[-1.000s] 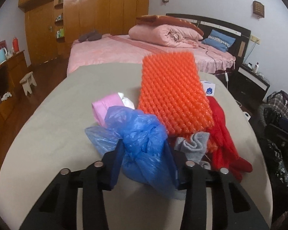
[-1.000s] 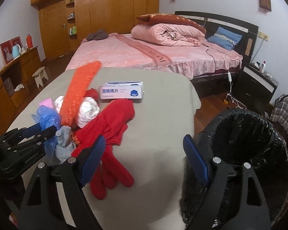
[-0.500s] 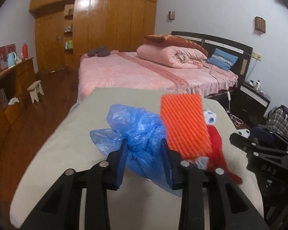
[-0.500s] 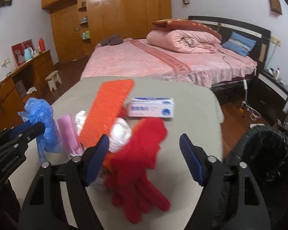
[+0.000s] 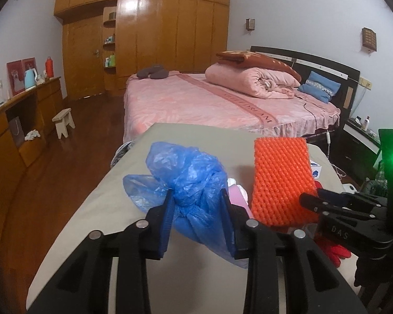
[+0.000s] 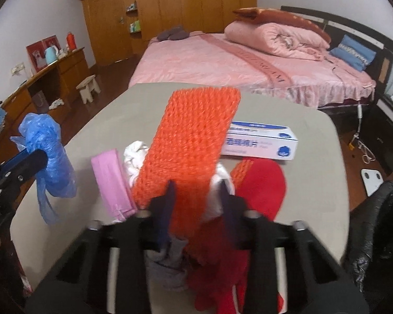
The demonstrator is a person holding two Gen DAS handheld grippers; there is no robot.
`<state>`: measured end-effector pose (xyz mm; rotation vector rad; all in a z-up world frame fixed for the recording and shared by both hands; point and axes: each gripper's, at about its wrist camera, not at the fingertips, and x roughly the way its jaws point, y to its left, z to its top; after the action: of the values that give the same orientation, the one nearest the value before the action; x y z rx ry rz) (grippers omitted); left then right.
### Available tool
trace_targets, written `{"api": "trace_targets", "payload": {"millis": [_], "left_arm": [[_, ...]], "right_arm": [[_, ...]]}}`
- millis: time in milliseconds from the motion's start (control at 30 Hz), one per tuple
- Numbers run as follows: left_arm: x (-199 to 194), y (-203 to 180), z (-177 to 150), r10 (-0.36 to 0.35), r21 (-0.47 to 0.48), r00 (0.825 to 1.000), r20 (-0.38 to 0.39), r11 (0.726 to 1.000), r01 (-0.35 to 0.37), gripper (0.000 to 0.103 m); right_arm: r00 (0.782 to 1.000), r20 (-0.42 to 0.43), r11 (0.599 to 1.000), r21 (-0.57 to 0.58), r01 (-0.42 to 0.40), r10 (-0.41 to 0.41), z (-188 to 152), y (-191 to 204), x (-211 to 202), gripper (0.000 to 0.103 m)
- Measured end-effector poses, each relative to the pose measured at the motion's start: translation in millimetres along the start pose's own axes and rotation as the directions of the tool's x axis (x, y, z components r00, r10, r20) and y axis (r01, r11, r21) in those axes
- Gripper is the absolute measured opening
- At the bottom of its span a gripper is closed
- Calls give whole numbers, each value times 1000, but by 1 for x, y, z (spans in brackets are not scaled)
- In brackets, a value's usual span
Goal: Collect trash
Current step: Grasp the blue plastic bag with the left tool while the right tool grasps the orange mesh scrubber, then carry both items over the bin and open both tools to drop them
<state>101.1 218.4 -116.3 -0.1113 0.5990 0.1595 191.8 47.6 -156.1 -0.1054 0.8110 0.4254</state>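
My left gripper [image 5: 197,206] is shut on a crumpled blue plastic bag [image 5: 188,180] and holds it above the grey table [image 5: 97,209]; the bag also shows in the right wrist view [image 6: 48,157]. My right gripper [image 6: 197,198] is closed around the near end of an orange mesh sponge [image 6: 194,141], which also shows in the left wrist view [image 5: 281,180]. Beneath it lie a white wad [image 6: 135,155], a pink packet [image 6: 112,183], a grey sock [image 6: 167,274] and a red glove [image 6: 259,188].
A white and blue box [image 6: 259,142] lies behind the pile. A black-lined trash bin [image 6: 380,225] stands right of the table. A pink bed [image 5: 209,102], a wooden wardrobe [image 5: 154,34] and a sideboard [image 5: 18,120] fill the room.
My left gripper has lifted the blue bag off the table and drawn back left. My right gripper has moved left over the pile and narrowed from wide open onto the orange sponge.
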Motion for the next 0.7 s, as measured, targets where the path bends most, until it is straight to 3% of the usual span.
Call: {"api": "trace_targets", "payload": {"millis": [100, 400, 700], "left_arm": [[-2, -1, -1, 0, 4, 1000, 3, 1000, 0, 33], [-18, -16, 7, -8, 7, 1000, 27, 1000, 8, 33], [-33, -48, 13, -79, 35, 996, 51, 996, 78, 33]], "right_arm": [[999, 18, 999, -23, -33, 33, 1, 4, -8, 13], [988, 110, 994, 4, -108, 107, 9, -6, -57, 12], [978, 196, 996, 51, -77, 66, 7, -40, -108, 12]]}}
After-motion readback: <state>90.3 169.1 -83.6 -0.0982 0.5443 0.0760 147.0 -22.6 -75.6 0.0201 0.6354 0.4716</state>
